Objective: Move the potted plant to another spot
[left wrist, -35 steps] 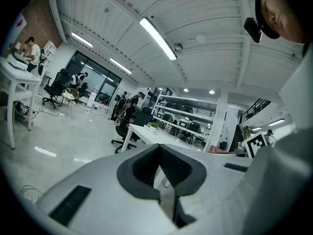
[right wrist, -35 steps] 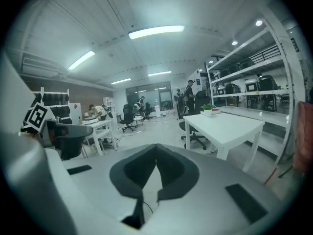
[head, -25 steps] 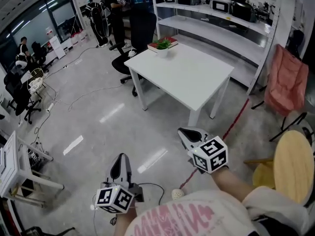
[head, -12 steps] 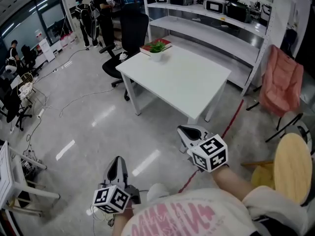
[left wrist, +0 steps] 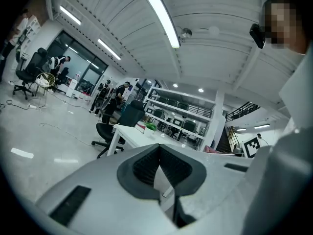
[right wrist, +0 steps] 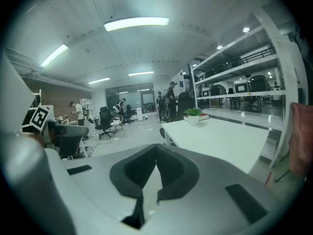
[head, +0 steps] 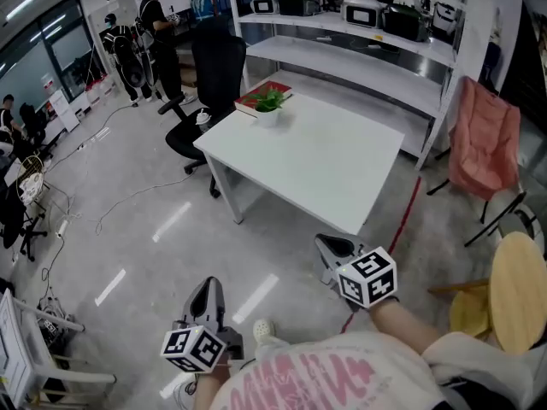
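Left gripper (head: 208, 285): jaws together, empty.
Right gripper (head: 330, 246): jaws together, empty.
Plant (head: 270, 102): on table (head: 325, 169), far corner.

I am seeing the plant (head: 269, 103), small green leaves in a white pot, standing upright at the far corner of the table (head: 325, 161), just beside a red book (head: 253, 102).
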The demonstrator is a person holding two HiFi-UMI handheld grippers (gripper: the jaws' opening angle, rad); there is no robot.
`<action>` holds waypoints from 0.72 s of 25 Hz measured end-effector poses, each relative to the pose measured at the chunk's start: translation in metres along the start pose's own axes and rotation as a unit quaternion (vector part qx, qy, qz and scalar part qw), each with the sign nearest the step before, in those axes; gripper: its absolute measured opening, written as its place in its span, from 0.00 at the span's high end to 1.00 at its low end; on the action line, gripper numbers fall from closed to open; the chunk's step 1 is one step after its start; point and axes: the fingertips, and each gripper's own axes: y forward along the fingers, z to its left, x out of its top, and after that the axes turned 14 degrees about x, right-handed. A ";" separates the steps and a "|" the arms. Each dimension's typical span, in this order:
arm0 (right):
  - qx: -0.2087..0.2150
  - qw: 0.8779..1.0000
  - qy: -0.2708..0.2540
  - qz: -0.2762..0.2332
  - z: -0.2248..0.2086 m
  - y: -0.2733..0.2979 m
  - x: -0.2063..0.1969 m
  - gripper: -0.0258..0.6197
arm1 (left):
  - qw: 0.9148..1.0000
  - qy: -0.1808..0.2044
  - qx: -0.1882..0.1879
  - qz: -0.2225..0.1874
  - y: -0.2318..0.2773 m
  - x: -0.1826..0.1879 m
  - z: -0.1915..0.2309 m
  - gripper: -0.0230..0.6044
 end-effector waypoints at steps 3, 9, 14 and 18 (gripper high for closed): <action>-0.014 1.000 0.021 -0.012 -0.012 0.032 0.017 0.95 | 1.000 0.010 -0.020 0.001 0.036 0.028 0.014 0.96; -0.028 0.999 0.032 -0.033 -0.026 0.088 0.054 0.95 | 0.999 0.020 -0.044 -0.010 0.095 0.083 0.037 0.96; -0.048 0.997 0.035 -0.048 -0.039 0.125 0.080 0.95 | 0.999 0.011 -0.044 -0.018 0.134 0.113 0.066 0.96; -0.066 0.996 0.034 -0.054 -0.046 0.148 0.090 0.95 | 0.998 0.012 -0.055 -0.035 0.159 0.136 0.085 0.96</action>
